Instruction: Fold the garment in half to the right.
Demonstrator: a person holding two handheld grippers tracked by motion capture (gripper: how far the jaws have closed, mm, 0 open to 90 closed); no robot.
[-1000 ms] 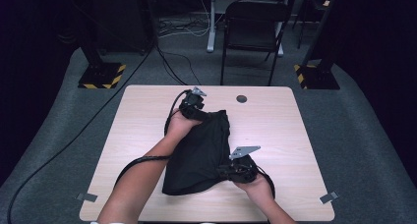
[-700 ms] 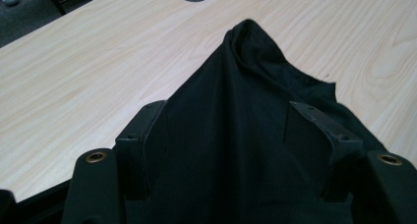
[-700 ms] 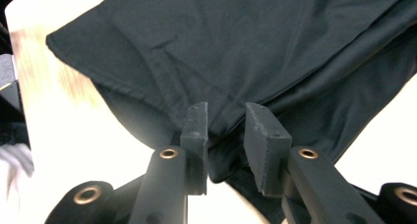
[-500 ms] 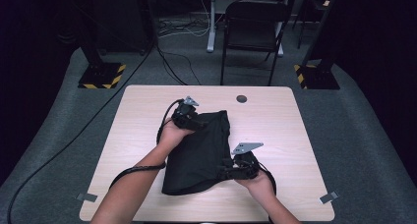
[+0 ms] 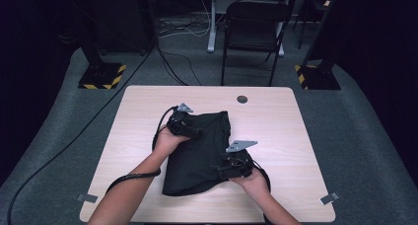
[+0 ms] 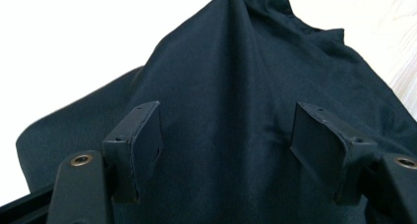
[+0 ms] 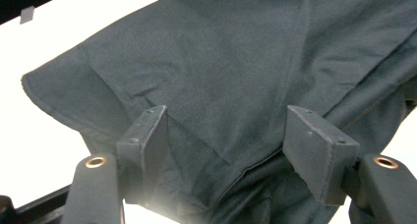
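Note:
A black garment (image 5: pixel 202 148) lies crumpled on the light wooden table (image 5: pixel 281 121). My left gripper (image 5: pixel 196 131) rests at the cloth's far left part, and its jaws have just been opening. In the left gripper view the left gripper (image 6: pixel 226 130) stands open over the dark fabric (image 6: pixel 236 76), pads apart from it. My right gripper (image 5: pixel 223 168) sits at the garment's near right edge, and its jaws have just been opening too. In the right gripper view the right gripper (image 7: pixel 226 130) is open, with a folded hem (image 7: pixel 255 170) lying loose between the pads.
A round cable hole (image 5: pixel 241 99) is near the table's far edge. Tape marks (image 5: pixel 329 199) sit at the near corners. The left gripper's cable (image 5: pixel 130 175) loops across the table's near left. A black chair (image 5: pixel 254 32) stands beyond the table.
My left hand has drawn toward the person and slightly left along the garment. The right hand has stayed at the near right edge.

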